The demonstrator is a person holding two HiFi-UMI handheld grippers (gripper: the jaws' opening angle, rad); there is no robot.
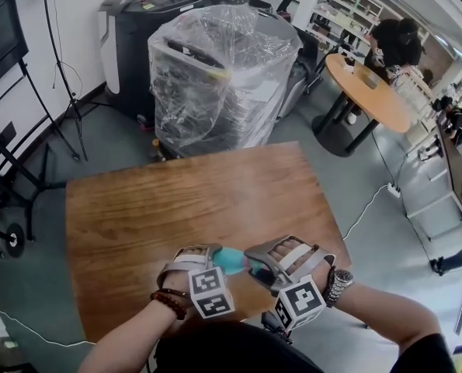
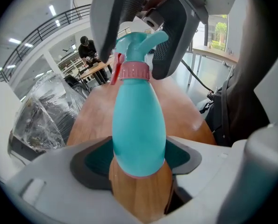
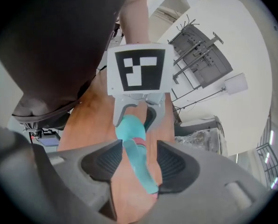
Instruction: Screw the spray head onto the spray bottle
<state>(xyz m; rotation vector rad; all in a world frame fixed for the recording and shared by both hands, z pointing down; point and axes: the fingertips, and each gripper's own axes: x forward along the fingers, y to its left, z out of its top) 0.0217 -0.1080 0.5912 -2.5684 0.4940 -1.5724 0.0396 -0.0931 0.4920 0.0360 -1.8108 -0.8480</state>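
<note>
A teal spray bottle [image 1: 229, 259] lies level in the air over the near edge of the wooden table [image 1: 192, 200]. My left gripper [image 1: 213, 255] is shut on the bottle's wide base [image 2: 139, 143]. A pink collar [image 2: 136, 71] joins the bottle to the teal spray head [image 2: 141, 41]. My right gripper [image 1: 254, 264] faces it from the right. Its pads [image 3: 106, 160] stand either side of the spray head [image 3: 139, 164] with a gap on the left side, so it is open around the head. The left gripper's marker cube [image 3: 136, 71] shows beyond the bottle.
Behind the table stands a machine wrapped in clear plastic [image 1: 215, 76] beside a black machine [image 1: 133, 37]. A round orange table [image 1: 366, 92] with a person [image 1: 394, 41] beside it stands at the back right. A light stand [image 1: 60, 76] is at the left, a white cable [image 1: 370, 208] on the floor.
</note>
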